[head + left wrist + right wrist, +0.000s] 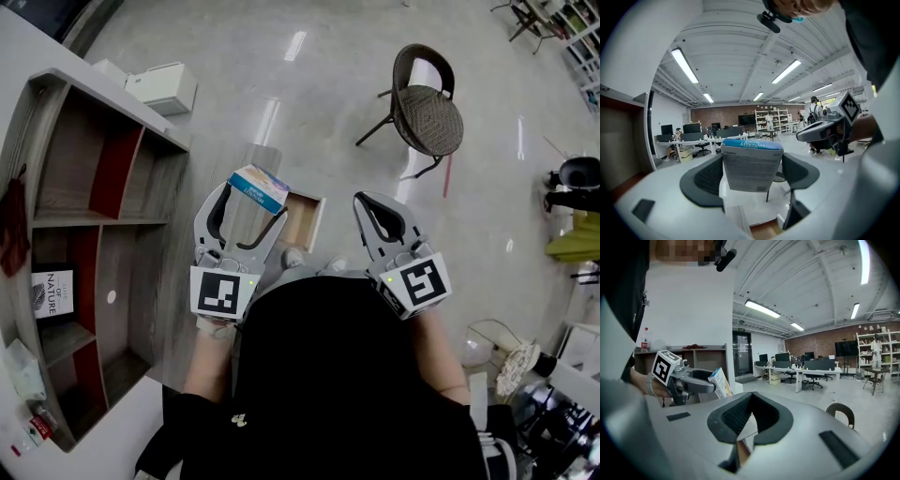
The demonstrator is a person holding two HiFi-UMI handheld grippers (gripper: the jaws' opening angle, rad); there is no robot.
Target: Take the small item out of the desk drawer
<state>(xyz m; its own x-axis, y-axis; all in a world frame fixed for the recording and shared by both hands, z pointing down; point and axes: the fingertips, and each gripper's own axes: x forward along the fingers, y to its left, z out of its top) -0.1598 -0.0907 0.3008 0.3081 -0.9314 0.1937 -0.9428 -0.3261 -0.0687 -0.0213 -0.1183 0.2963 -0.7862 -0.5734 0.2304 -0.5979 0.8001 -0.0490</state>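
Observation:
A small box (260,187) with a blue top and white printed sides is held up in the air, with my left gripper (248,211) shut on it, one pad on each side. In the left gripper view the box (751,165) stands upright between the dark pads (708,180). Below it, the small wooden drawer (305,221) stands pulled open. My right gripper (366,201) hovers just right of the drawer, jaws together with nothing in them. The right gripper view shows the left gripper (689,380) and the box (720,383) to its left.
A grey and red shelf unit (94,234) fills the left side, with a book (53,292) in one compartment. A wicker chair (428,105) stands on the glossy floor at the far right. A white box (161,86) lies beyond the shelf.

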